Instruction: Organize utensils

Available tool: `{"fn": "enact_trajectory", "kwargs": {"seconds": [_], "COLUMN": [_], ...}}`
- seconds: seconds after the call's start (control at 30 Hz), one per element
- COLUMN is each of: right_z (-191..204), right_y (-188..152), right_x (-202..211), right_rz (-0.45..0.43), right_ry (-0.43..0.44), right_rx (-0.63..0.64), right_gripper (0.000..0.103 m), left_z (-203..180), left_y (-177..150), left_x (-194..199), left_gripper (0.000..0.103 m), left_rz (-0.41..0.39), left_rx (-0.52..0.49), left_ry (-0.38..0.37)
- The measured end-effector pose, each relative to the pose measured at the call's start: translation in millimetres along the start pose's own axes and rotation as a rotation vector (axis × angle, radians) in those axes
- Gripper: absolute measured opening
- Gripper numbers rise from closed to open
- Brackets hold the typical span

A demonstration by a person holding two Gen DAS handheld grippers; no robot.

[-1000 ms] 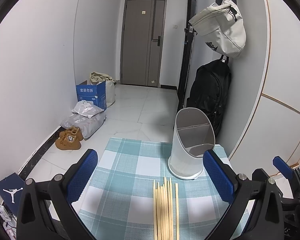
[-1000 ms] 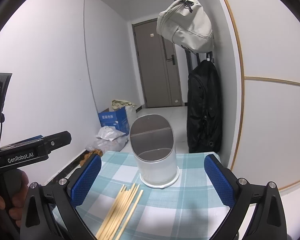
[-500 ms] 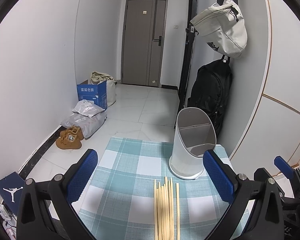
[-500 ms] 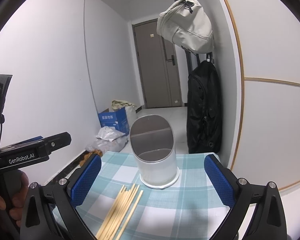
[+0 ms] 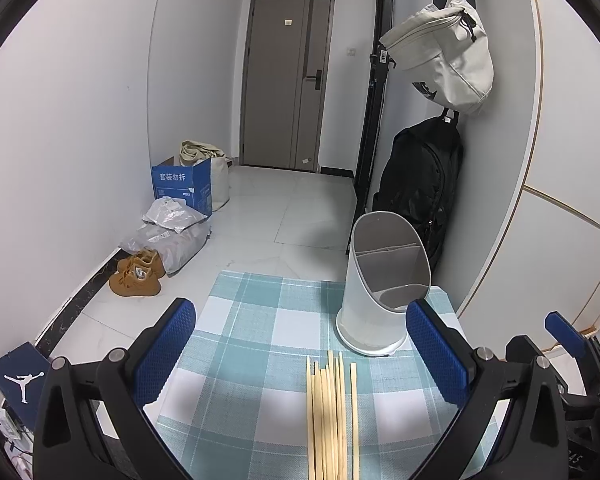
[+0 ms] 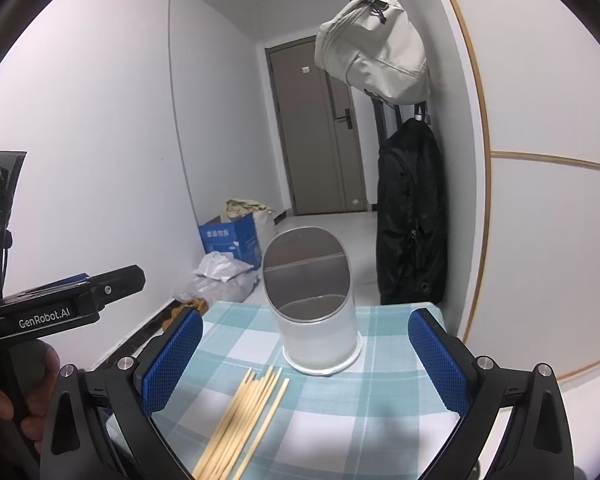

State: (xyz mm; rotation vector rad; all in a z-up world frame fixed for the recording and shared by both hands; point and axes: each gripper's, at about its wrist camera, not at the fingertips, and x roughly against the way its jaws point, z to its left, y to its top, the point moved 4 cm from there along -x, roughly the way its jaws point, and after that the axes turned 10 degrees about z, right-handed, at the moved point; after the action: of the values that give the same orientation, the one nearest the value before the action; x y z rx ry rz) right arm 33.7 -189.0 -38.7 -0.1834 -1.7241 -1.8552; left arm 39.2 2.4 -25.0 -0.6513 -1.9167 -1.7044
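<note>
Left gripper (image 5: 300, 354): blue-padded fingers spread wide, nothing between them, held above the near part of the table.
Right gripper (image 6: 305, 356): blue pads likewise wide apart and empty (its own view also catches the left gripper's black body and the hand around it at the left edge).
Chopsticks: a bundle of pale wooden chopsticks (image 5: 331, 416) lies flat on the teal-and-white checked tablecloth (image 5: 256, 332), their tips pointing toward the holder, one stick slightly apart on the right.
Holder: a white cylindrical utensil holder (image 5: 382, 280) with a slanted opening and an inner divider stands upright on the cloth's far right, just beyond the chopstick tips, nothing visible inside.
Background: a black backpack (image 5: 420, 184) hangs on the wall behind the holder.
</note>
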Motion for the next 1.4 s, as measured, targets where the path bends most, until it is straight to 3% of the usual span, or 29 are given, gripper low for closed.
{"fn": "enact_trajectory", "kwargs": {"seconds": [0.97, 1.17, 1.33, 1.4], "right_z": [4, 4, 4, 4], "right_y": [-1, -6, -18, -27], "right_x": [-5, -24, -59, -81], "right_rz": [0.024, 0.111, 0.272, 0.368], "right_ry": [-0.003, 0.035, 0.062, 0.08], "right_rx": [-0.003, 0.0, -0.028, -0.054], "right_gripper": [0.103, 0.099, 0.095, 0.09], "left_z": [-1, 8, 31, 41], "left_y": [2, 9, 4, -1], "left_x": [-14, -39, -69, -81], "left_gripper": [0.102, 0.102, 0.102, 0.102], "left_rz": [0.029, 0.071, 0.127, 0.136], "left_rx": [0.004, 0.01, 0.07, 0.084], "left_ry": [-0.022, -0.069, -0.06, -0.033]}}
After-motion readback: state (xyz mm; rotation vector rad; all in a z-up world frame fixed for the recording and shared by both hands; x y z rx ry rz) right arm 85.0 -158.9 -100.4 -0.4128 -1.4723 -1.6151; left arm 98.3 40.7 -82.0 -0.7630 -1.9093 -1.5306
